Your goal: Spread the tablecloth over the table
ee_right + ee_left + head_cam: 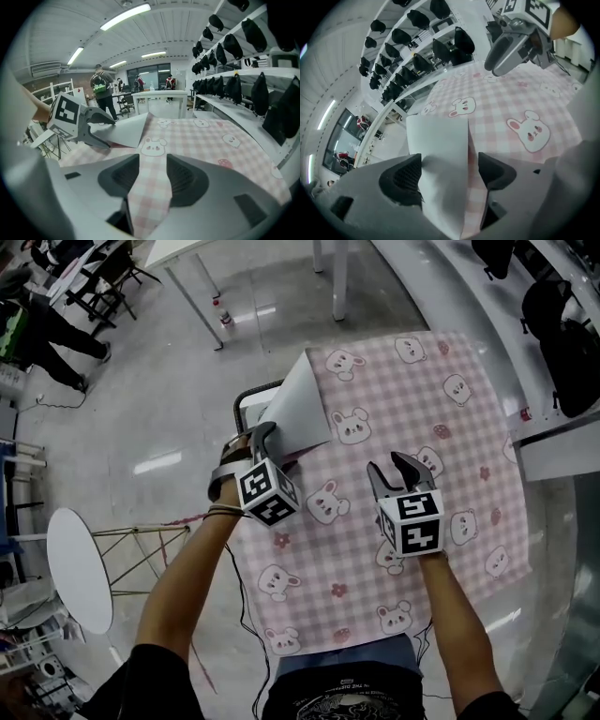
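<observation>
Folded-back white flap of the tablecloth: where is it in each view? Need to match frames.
Head view: white flap upper centre, just above the left gripper.
Left gripper view: flap lower centre, between that gripper's jaws.
Right gripper view: flap left of centre, beside the left gripper.
Shared landmark: black bags on the shelves.
</observation>
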### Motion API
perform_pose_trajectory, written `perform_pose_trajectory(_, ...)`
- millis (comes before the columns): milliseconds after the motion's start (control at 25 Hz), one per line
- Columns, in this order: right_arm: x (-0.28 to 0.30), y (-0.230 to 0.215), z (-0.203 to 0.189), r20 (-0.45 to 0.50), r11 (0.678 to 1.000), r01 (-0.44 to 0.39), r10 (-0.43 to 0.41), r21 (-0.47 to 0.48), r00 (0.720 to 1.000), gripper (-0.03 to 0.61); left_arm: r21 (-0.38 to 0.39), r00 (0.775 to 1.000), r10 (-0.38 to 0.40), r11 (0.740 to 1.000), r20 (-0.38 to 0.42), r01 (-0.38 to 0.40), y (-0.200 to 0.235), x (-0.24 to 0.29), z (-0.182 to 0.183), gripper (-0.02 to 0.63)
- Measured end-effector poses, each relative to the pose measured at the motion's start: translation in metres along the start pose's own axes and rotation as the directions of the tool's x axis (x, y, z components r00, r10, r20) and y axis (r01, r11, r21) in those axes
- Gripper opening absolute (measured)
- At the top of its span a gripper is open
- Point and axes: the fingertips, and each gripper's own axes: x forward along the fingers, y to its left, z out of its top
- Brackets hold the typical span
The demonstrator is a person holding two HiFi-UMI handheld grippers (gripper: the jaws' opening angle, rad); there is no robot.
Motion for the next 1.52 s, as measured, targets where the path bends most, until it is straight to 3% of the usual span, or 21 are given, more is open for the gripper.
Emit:
perform_pose_trajectory(200,0.007,-0.003,0.001,0.0,1.0,0.001,-0.001,0.009,1.0,0.179,-0.033,0.997,0.067,0.997,0.023,-0.066,0.018,-0.003,-0.003,0.299)
perform_pose_trajectory(320,0.012,0.002,0.0,0.006,1.0,-0.006,0.006,0.002,1.0,0.178,-0.167,0.994,0.1,0.982,0.053,-0.09,0.036,-0.008,-0.01,0.249)
perform_pose_trajectory(440,0.015,0.005,0.002,0.0,1.0,-0.01,0.01,0.0,1.0,0.178,-0.327,0.989,0.129,0.94,0.074,-0.098,0.059,-0.017,-0.02,0.165)
perform_pose_trajectory(560,0.015,0.006,0.01,-0.008,1.0,-0.014,0.014,-0.01,1.0,0.178,-0.483,0.986,0.136,0.873,0.1,-0.071,0.076,-0.024,-0.028,0.112)
perform_pose_trajectory(720,0.018,0.008,0.016,-0.014,1.0,-0.013,0.013,-0.017,1.0,0.178,-0.707,0.98,0.141,0.707,0.139,-0.001,0.096,-0.023,-0.048,0.083)
perform_pose_trajectory(800,0.022,0.009,0.015,-0.017,0.999,-0.015,0.014,-0.029,1.0,0.178,-0.754,0.98,0.147,0.656,0.136,0.006,0.102,-0.019,-0.059,0.08)
perform_pose_trajectory(1000,0.021,0.017,0.014,-0.021,0.999,-0.016,0.015,-0.048,1.0,0.178,-0.737,0.977,0.188,0.675,0.105,-0.05,0.104,-0.024,-0.07,0.143)
perform_pose_trajectory(1120,0.016,0.02,0.019,-0.012,0.998,-0.024,0.023,-0.052,1.0,0.178,-0.751,0.969,0.218,0.658,0.113,-0.061,0.109,-0.036,-0.07,0.212)
perform_pose_trajectory(1360,-0.024,0.037,0.046,0.018,0.998,-0.047,0.048,-0.029,0.999,0.189,-0.75,0.961,0.229,0.66,0.157,-0.035,0.1,-0.101,-0.045,0.213)
perform_pose_trajectory(1520,-0.068,0.048,0.06,0.047,0.999,-0.038,0.039,-0.039,0.998,0.193,-0.736,0.945,0.261,0.676,0.199,-0.032,0.08,-0.158,-0.019,0.215)
